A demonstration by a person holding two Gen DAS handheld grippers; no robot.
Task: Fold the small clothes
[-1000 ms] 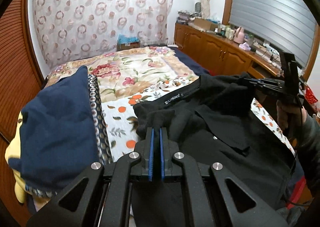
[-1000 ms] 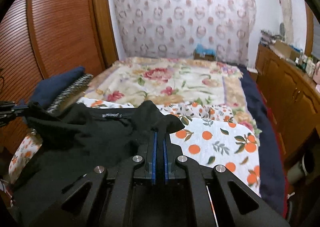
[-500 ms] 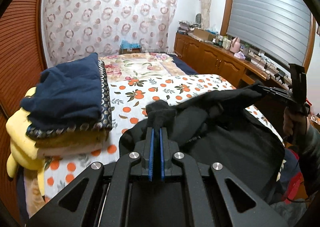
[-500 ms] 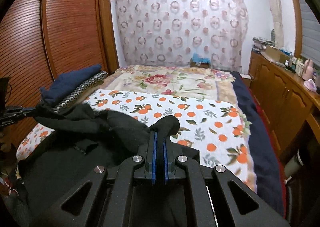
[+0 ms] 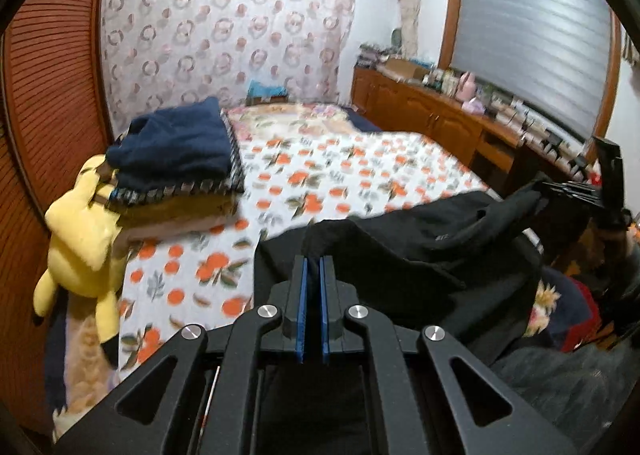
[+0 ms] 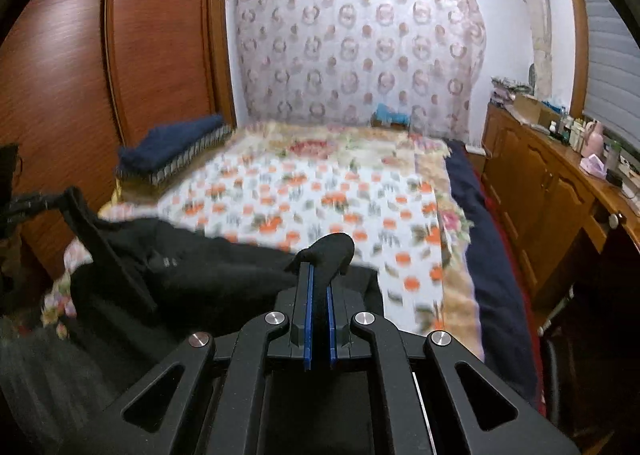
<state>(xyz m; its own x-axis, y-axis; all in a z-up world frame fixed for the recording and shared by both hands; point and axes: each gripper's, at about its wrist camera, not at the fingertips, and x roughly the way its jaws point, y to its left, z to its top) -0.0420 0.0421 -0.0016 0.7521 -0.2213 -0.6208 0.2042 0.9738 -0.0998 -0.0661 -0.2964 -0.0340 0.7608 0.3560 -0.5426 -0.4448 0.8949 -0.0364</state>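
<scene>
Black garment (image 5: 420, 255), soft and limp, sags over the bed's (image 5: 340, 175) near edge, left gripper (image 5: 313, 267) and right gripper (image 6: 320, 275) each clamped on a bunched corner.

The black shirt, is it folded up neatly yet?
Not yet. The black shirt hangs bunched and sagging between the left gripper and right gripper, both shut on it.

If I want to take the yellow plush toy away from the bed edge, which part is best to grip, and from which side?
Grip the yellow plush toy at its body, coming from the open side facing the camera, away from the folded pile. Its head seems tucked against that pile, and the body and legs hang free over the edge of the bed. Both tools now hold the black garment, so one must release first.
</scene>
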